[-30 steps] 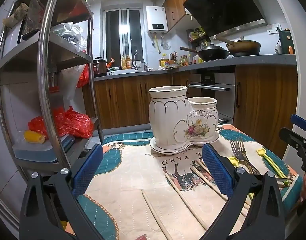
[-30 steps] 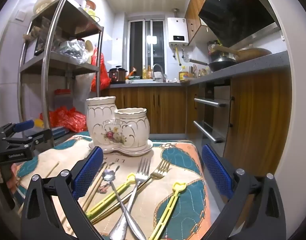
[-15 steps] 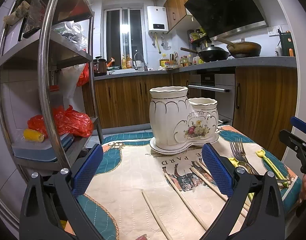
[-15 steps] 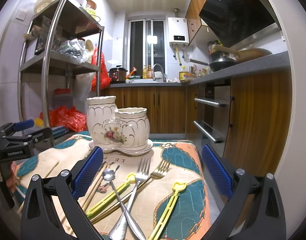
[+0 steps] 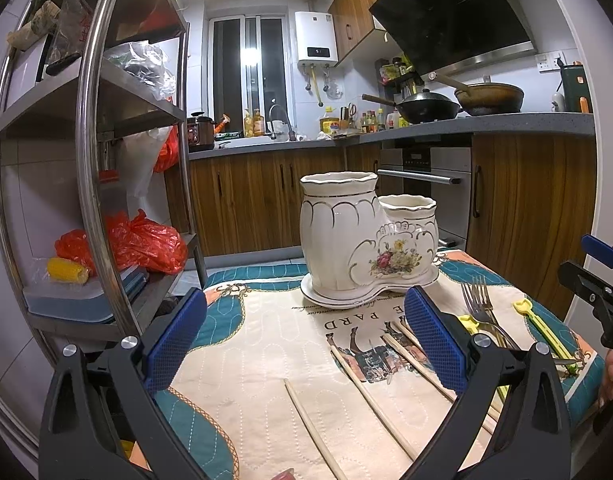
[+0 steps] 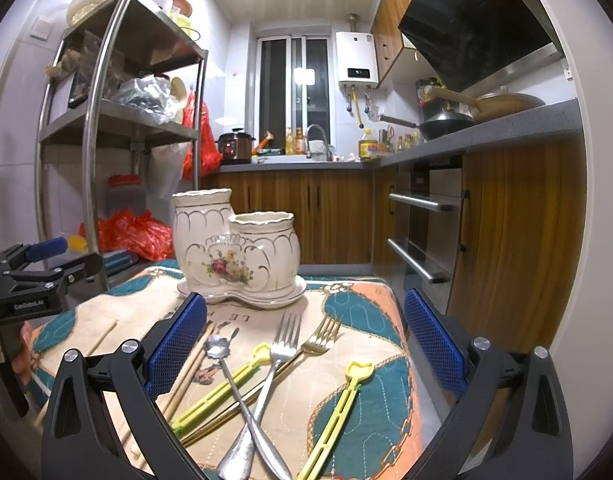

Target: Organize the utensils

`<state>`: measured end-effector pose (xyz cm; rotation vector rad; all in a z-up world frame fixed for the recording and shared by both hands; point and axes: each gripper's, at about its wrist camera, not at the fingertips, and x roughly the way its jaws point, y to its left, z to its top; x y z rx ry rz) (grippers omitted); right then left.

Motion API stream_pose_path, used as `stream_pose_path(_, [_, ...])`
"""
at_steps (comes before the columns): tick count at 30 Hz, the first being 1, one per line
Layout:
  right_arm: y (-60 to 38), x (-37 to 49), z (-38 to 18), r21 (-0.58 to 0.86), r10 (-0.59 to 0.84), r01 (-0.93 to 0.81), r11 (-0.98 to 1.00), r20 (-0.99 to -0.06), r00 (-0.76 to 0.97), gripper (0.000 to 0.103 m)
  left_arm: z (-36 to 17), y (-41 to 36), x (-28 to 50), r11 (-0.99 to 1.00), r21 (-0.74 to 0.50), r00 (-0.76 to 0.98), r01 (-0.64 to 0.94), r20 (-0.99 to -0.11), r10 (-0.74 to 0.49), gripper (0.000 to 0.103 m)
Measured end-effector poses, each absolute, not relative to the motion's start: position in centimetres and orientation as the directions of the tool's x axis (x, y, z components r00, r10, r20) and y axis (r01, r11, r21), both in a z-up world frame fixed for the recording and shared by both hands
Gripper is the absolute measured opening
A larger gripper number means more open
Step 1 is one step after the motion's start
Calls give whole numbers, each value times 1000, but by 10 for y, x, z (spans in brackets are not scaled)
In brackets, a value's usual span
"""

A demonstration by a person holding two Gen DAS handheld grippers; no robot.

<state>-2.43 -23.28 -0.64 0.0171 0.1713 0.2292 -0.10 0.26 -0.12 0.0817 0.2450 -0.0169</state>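
Tbl cloth (image 5: 266, 344): holder (image 5: 358, 236), forks (image 6: 282, 344), chopsticks (image 5: 370, 400).

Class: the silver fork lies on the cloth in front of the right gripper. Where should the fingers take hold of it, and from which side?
Grip the silver fork at its narrow neck just below the tines, coming from above with the right gripper spanning its width. It lies flat, its handle crossing the spoon and a yellow stick, so the neck is likely the least crowded part.

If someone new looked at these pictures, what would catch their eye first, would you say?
Probably the cream ceramic holder, floral and gilt-edged, standing upright at the far end of the patterned cloth. Next, the loose forks, yellow utensils and chopsticks scattered in front of it, with both grippers' blue-padded jaws open.
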Motion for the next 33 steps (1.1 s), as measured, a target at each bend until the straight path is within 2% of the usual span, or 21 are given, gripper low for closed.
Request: stream_pose_path(33, [-234, -23, -5, 34, 228, -225, 974, -173, 958, 98, -1, 4, 0, 997, 78, 969, 27, -246, -7, 98])
